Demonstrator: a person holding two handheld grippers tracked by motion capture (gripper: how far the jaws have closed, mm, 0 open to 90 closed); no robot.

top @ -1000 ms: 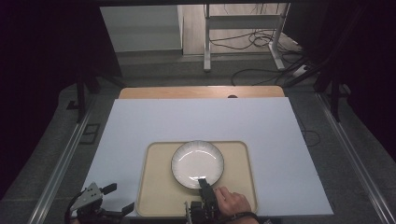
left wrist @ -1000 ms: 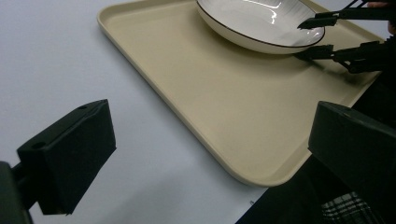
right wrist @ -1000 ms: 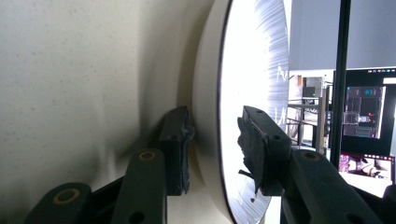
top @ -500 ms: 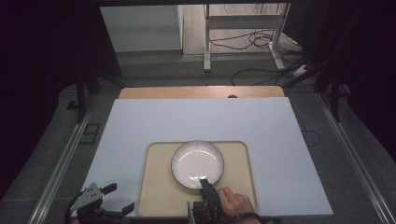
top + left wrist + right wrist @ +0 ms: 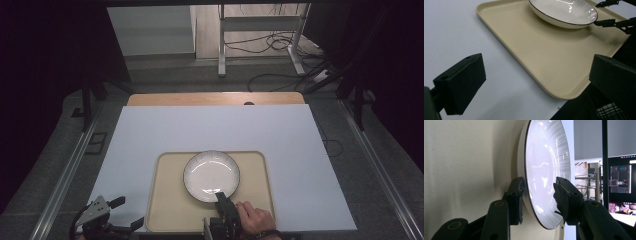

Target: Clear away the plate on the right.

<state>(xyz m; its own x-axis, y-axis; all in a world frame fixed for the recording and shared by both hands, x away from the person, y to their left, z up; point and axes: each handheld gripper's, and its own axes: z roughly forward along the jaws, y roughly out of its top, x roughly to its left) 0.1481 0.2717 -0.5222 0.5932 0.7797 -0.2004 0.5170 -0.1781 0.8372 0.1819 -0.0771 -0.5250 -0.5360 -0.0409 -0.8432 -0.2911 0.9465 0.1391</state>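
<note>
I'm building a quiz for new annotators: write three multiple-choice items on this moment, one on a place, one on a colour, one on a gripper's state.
1. Where does the plate sit?
A. on the beige tray
B. on the bare white sheet
C. on the floor

2. What colour is the plate's rim line?
A. red
B. dark
C. gold

3. How does the right gripper stand?
A. far from the plate
B. shut on the tray's edge
C. open, jaws either side of the plate's near rim

Answers:
1 A, the tray lies under it.
2 B, a thin dark line edges the white plate.
3 C, the right gripper view shows a gap at each jaw.
</note>
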